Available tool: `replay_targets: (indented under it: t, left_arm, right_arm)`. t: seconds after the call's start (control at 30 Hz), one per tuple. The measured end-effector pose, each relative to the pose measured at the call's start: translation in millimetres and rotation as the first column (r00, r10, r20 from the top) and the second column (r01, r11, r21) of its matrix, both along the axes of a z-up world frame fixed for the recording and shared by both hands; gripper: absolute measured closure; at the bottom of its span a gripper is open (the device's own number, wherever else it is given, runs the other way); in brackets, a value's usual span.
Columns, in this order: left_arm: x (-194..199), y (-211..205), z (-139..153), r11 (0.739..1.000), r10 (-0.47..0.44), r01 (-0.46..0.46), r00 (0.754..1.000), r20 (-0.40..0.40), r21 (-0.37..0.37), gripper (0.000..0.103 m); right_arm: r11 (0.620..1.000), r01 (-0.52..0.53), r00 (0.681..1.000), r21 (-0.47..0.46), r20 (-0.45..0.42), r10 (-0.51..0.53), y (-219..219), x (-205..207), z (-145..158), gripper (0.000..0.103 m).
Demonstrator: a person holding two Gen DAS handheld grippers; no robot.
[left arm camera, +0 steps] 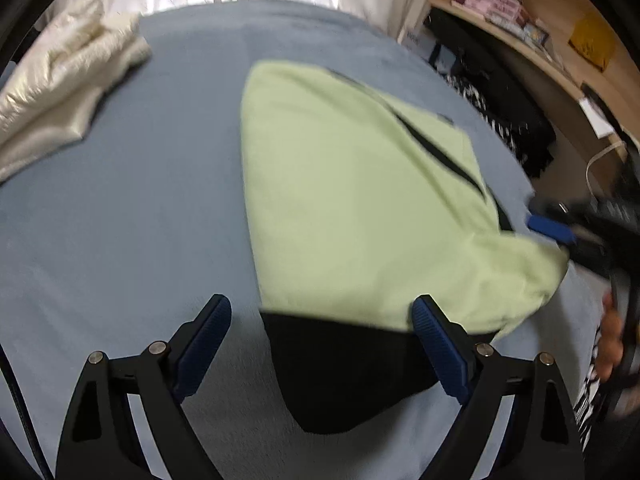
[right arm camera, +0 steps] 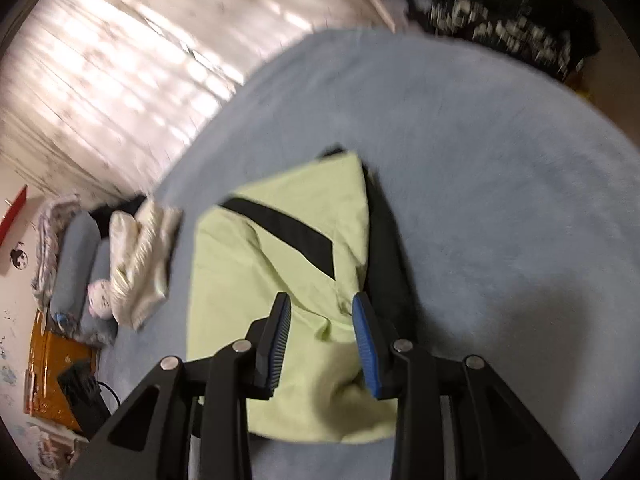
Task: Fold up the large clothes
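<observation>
Ahead, left gripper (left arm camera: 322, 320) spread wide over the green-and-black garment (left arm camera: 352, 200), right gripper (right arm camera: 322, 312) parted above its fold, blue bedspread (left arm camera: 140, 200) beneath.

A home bedroom. A bed (left arm camera: 132, 184) under a blue-grey cover fills the middle, and sheer curtains (right arm camera: 120, 80) over a bright window hang behind its far end. Beside the bed, a wooden shelf (left arm camera: 516, 40) holds boxes and small packets, with dark patterned clothing (left arm camera: 500, 112) heaped below it. On the bed lie a cream quilted jacket (left arm camera: 68, 80) and grey pillows (right arm camera: 76, 264).
</observation>
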State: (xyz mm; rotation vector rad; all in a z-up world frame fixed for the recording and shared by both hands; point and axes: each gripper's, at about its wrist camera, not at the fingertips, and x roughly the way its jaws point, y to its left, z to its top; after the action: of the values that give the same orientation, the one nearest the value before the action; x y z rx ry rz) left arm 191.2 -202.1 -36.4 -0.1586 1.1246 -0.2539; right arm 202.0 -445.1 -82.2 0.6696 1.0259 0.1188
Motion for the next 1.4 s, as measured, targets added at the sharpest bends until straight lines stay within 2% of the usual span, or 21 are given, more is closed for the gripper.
replay_targets:
  t: [0.1,0.17,0.23,0.37,0.4,0.43,0.47,0.6,0.63,0.7,0.73,0.8,0.87,0.93,1.0,1.13,1.2,1.23,1.27,1.4]
  left_arm:
    - [-4.1,-3.6,-16.4,1.0,-0.013,0.012,0.999,-0.039,-0.026,0.012]
    - [-7.5,-5.8,-25.1,0.999,-0.023,0.02,0.998,-0.062,-0.05,0.012]
    - [-9.3,-6.3,-30.2,0.999,-0.02,0.017,0.998,-0.064,-0.051,0.012]
    - [-10.1,-6.1,-31.9,0.999,-0.025,0.022,0.998,-0.064,-0.049,0.012]
    - [-9.4,-6.0,-31.6,0.999,-0.026,0.023,0.998,-0.064,-0.046,0.012]
    - [-10.0,-6.1,-31.6,0.999,-0.028,0.025,0.998,-0.062,-0.042,0.012]
    - [-10.9,-6.4,-32.0,0.999,-0.03,0.028,0.998,-0.059,-0.04,0.012]
    - [-13.3,-9.3,-33.5,0.999,-0.04,0.039,0.998,-0.05,-0.032,0.012]
    - [-13.5,-11.1,-34.6,0.999,-0.045,0.044,0.998,-0.049,-0.029,0.012]
    - [-14.7,-15.1,-37.5,0.999,-0.051,0.05,0.998,-0.047,-0.012,0.012]
    - [-15.2,-17.8,-39.7,0.998,-0.055,0.055,0.997,-0.046,0.006,0.012]
    - [-15.4,-22.2,-42.7,0.998,-0.062,0.063,0.997,-0.043,0.022,0.012]
    - [-16.5,-25.0,-43.6,0.997,-0.069,0.071,0.997,-0.038,0.031,0.012]
    - [-17.2,-27.1,-43.1,0.996,-0.076,0.077,0.997,-0.031,0.039,0.012]
    - [-19.1,-27.2,-41.4,0.996,-0.075,0.076,0.997,-0.024,0.042,0.012]
    - [-20.7,-26.9,-40.6,0.997,-0.072,0.072,0.997,-0.02,0.023,0.012]
    - [-23.9,-22.5,-36.2,0.998,-0.065,0.065,0.998,-0.02,0.009,0.012]
    - [-25.6,-20.2,-33.3,0.998,-0.06,0.06,0.998,-0.017,-0.003,0.012]
    - [-28.6,-16.8,-30.5,0.998,-0.055,0.055,0.998,-0.014,-0.017,0.012]
    - [-32.3,-14.4,-19.7,0.998,-0.041,0.04,0.999,-0.013,-0.055,0.012]
  right_arm:
    - [0.999,-0.032,0.994,-0.02,-0.106,0.029,3.3,18.0,-20.6,0.071]
    - [0.998,-0.055,0.988,-0.001,-0.147,0.054,5.9,26.5,-31.6,0.071]
    - [0.998,-0.067,0.982,-0.023,-0.176,0.062,10.2,32.1,-37.2,0.071]
    - [0.99,-0.13,0.981,-0.06,-0.152,0.12,23.4,40.7,-37.5,0.071]
    - [0.984,-0.158,0.98,-0.084,-0.137,0.146,28.8,41.9,-34.8,0.079]
    - [0.976,-0.173,0.981,-0.133,-0.116,0.158,32.8,41.3,-28.1,0.092]
    - [0.971,-0.182,0.981,-0.155,-0.095,0.169,34.2,41.5,-21.4,0.098]
    - [0.947,-0.147,0.978,-0.286,0.101,0.182,29.2,21.4,33.0,0.099]
    - [0.936,-0.141,0.976,-0.323,0.112,0.185,28.9,19.4,36.6,0.099]
    - [0.91,-0.146,0.977,-0.387,0.09,0.195,31.7,21.3,28.8,0.099]
    - [0.89,-0.16,0.979,-0.427,0.05,0.2,35.1,24.8,13.4,0.099]
    - [0.878,-0.182,0.98,-0.442,-0.006,0.2,35.0,30.4,-14.5,0.099]
    - [0.885,-0.188,0.981,-0.426,-0.036,0.192,33.7,34.5,-38.7,0.099]
    - [0.908,-0.164,0.986,-0.386,-0.026,0.167,24.4,33.4,-45.4,0.099]
    - [0.936,-0.14,0.99,-0.323,-0.019,0.142,12.9,31.3,-41.7,0.097]
    - [0.982,-0.134,0.991,-0.131,-0.043,0.13,-6.1,24.4,-27.2,0.09]
    - [0.99,-0.13,0.991,-0.061,-0.035,0.128,-15.2,14.0,-16.8,0.081]
    - [0.99,-0.133,0.991,-0.054,-0.033,0.131,-16.3,8.0,-12.4,0.072]
    - [0.988,-0.141,0.99,-0.059,-0.037,0.139,-17.2,0.9,-8.3,0.068]
    - [0.984,-0.172,0.983,-0.057,-0.074,0.167,-15.9,-18.3,-7.7,0.068]
